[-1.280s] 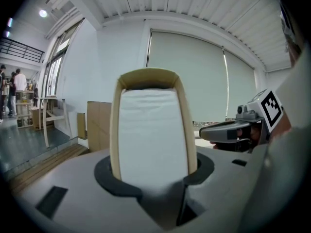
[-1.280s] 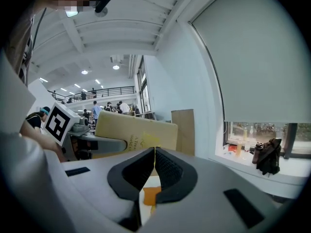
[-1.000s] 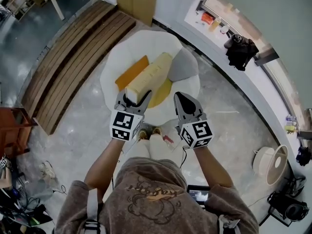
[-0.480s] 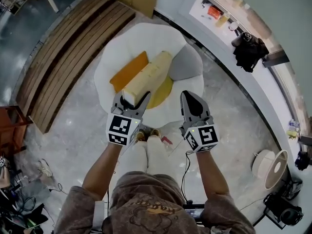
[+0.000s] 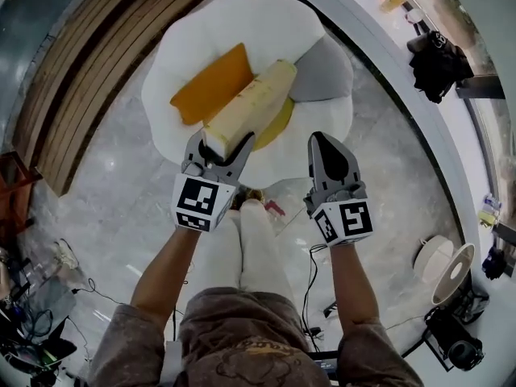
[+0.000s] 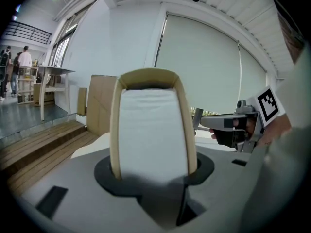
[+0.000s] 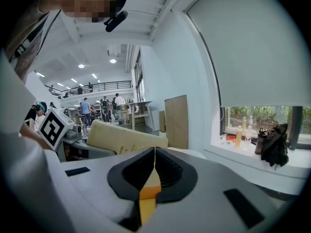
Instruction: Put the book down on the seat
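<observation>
A wooden slatted platform runs along the upper left. A black bag lies at the upper right. A white fan stands on the floor at the lower right.

Book's near end just vanishes between the left gripper's fingers, and past them it covers most of the yellow cushion. The print on its cover, left of the right gripper's fingers, is way too tiny to read.
</observation>
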{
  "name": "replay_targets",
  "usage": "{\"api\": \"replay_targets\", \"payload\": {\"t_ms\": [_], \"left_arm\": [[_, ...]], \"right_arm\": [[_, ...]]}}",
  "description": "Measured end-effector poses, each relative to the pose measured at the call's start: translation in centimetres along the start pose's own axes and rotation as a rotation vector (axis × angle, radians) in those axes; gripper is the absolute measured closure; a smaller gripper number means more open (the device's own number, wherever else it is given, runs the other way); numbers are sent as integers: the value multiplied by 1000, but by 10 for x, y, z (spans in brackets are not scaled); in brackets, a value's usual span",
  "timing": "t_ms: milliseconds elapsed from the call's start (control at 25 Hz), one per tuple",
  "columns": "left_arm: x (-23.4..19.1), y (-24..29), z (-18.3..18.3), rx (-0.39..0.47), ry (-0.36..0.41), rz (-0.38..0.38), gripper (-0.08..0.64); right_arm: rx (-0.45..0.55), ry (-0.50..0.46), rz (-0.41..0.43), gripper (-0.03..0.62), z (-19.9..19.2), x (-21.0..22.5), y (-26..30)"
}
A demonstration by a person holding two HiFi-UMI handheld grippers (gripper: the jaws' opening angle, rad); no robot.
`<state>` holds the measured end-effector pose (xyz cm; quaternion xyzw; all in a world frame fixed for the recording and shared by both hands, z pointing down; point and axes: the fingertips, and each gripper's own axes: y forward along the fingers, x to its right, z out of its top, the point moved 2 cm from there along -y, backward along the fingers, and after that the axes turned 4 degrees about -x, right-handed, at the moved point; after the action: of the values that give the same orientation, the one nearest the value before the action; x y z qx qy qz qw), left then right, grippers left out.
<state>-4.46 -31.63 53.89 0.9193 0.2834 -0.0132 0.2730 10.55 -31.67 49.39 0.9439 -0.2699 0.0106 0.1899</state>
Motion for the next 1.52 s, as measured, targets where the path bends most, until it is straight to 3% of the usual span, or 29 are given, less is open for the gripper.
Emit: {"api": "replay_targets", "payload": {"t_ms": [720, 1120, 1360, 1520], "left_arm": [[-33, 62, -121, -74, -31, 10, 344], [-42, 81, -149, -93, -80, -2, 344], [-52, 109, -170, -98, -244, -70, 342], [-62, 141, -200, -93, -441, -121, 342]], "right_arm": [[-78, 84, 64, 572, -138, -1, 77], [-117, 108, 73, 572, -173, 0, 94], [-136, 127, 91, 572, -185, -4, 105], [-153, 143, 100, 572, -198, -8, 108]]}}
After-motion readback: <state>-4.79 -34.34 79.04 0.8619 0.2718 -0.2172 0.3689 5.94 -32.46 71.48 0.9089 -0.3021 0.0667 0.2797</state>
